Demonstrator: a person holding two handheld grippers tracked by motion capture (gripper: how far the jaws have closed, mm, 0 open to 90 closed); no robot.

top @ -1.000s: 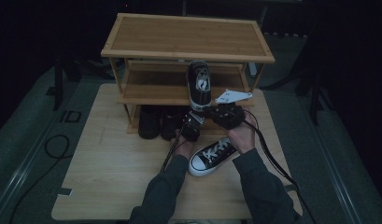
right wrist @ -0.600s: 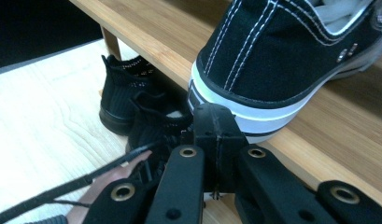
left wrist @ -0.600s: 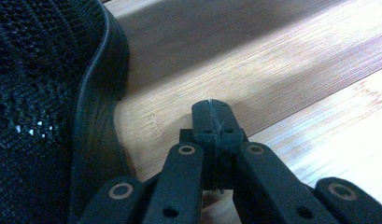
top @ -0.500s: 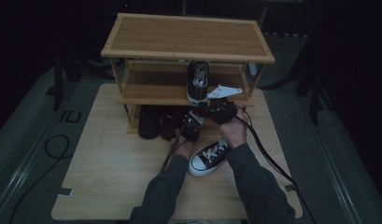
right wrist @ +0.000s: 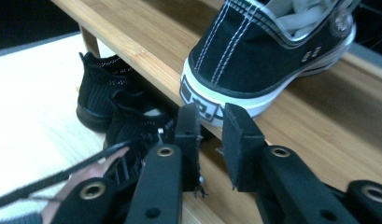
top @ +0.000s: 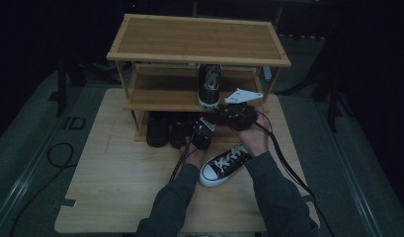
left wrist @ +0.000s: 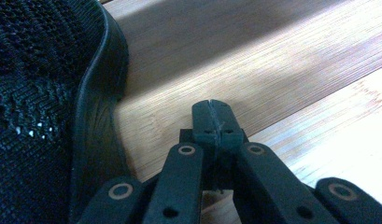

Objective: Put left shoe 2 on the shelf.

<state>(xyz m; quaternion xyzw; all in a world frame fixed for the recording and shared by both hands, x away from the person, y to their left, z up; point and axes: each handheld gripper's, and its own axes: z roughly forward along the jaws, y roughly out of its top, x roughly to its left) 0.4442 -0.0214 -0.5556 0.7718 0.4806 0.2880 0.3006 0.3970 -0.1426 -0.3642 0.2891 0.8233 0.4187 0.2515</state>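
A black-and-white sneaker (top: 209,86) stands on the middle shelf of the bamboo shoe rack (top: 199,37), heel toward me. My right gripper (right wrist: 212,113) sits just behind that heel (right wrist: 254,65). Its jaws have just been opening and stand slightly apart with nothing between them. In the high view the right gripper (top: 220,111) is at the shelf's front edge. A matching sneaker (top: 224,165) lies on the table between my hands. My left gripper (left wrist: 212,108) is shut and empty, low over the table beside a black mesh shoe (left wrist: 39,93). From above, the left gripper (top: 199,137) is in front of the rack.
Two black shoes (top: 157,131) (top: 180,131) stand under the rack's lower shelf. The rack sits at the far end of a wooden table (top: 115,187). Cables trail from both grippers toward me, and another cable (top: 56,153) lies on the floor at left.
My right gripper has edged a little toward the rack. The sneaker on the shelf, the sneaker on the table and my left gripper have stayed put.
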